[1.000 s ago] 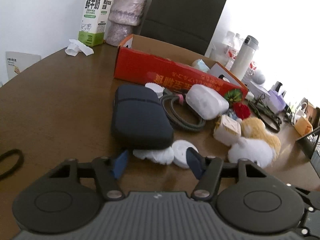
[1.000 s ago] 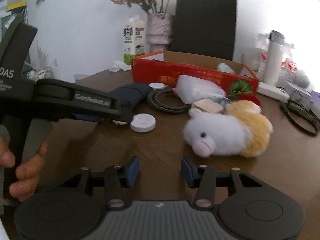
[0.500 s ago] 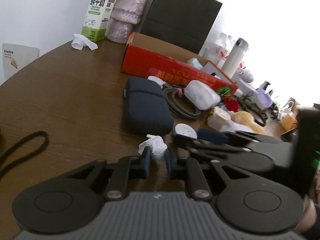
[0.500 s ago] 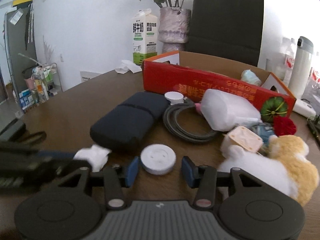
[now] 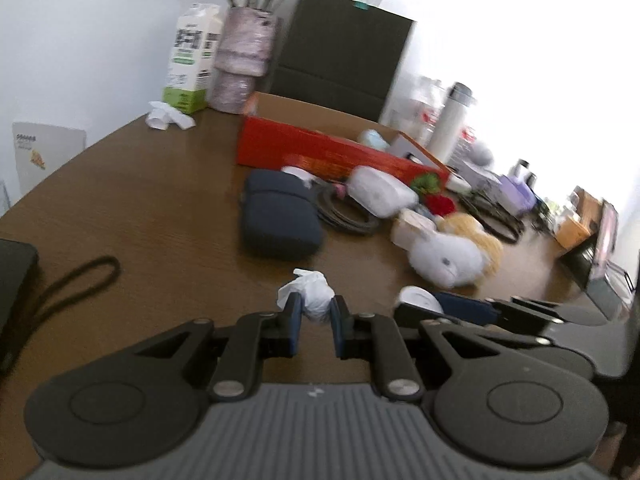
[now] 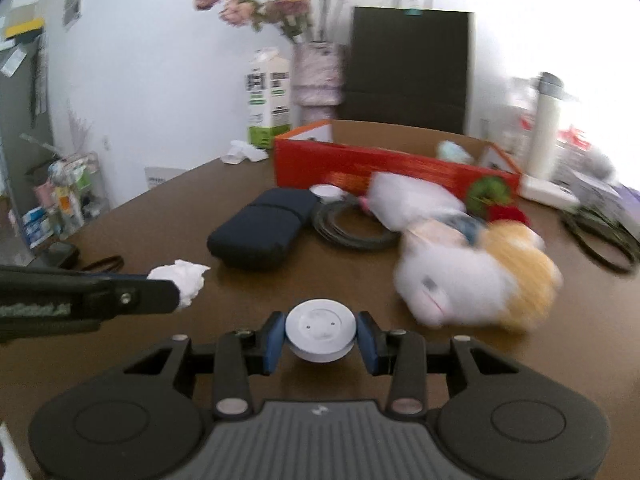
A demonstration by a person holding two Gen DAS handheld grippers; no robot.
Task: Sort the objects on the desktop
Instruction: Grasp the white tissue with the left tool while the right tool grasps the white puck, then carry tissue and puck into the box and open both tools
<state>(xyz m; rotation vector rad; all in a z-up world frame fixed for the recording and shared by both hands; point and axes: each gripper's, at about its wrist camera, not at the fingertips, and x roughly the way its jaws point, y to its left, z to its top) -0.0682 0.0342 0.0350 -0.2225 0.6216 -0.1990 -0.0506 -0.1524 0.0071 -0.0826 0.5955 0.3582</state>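
- Left view: my left tongs (image 5: 313, 322) pinch a crumpled tissue (image 5: 310, 294) above the table (image 5: 132, 200), the red box (image 5: 320, 152) at one o'clock; the wad is soft and could slip free
- Right view: my right tongs (image 6: 320, 344), just closing, pinch a white round disc (image 6: 320, 330) by its rim; the box (image 6: 360, 168) sits at twelve, and the smooth edge could pop out if I tilt

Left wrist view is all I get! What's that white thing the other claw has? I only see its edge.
Observer: A round white disc. Its flat face has tiny dots on it.
Operator: Is it grabbed properly?
Observer: Yes. The right claw has just been closing, and its blue pads press the disc's two sides.
Operator: Anything else I can't see?
Observer: A small rack of colourful things stands by the wall, far left.
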